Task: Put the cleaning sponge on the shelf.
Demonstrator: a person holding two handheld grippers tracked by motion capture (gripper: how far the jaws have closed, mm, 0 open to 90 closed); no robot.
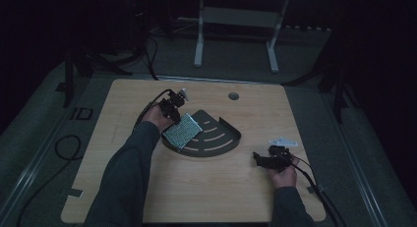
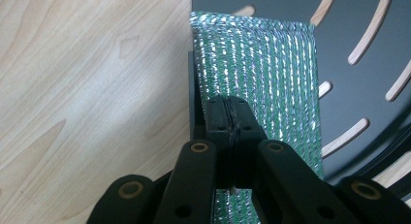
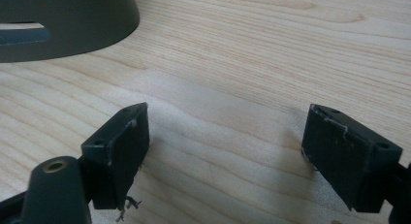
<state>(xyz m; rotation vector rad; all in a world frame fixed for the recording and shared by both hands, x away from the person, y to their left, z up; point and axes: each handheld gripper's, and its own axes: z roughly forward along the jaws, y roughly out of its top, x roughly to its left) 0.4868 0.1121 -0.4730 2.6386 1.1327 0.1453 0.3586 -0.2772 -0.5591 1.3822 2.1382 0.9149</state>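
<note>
A green, silver-flecked sponge pad (image 1: 182, 130) leans over the left edge of a dark fan-shaped slotted tray (image 1: 222, 141) in the middle of the table. My left gripper (image 1: 173, 113) is shut on the pad's near edge; in the left gripper view the jaws pinch the pad (image 2: 261, 69) with the tray (image 2: 349, 98) behind it. My right gripper (image 1: 259, 159) rests low over the table at the right, open, with bare wood between its fingers (image 3: 121, 146). A corner of the tray (image 3: 63, 25) sits at the top left of the right gripper view.
The wooden table (image 1: 147, 192) has a round cable hole (image 1: 233, 96) near its far edge. Cables trail from both grippers. A white desk frame (image 1: 236, 35) stands on the floor beyond the table.
</note>
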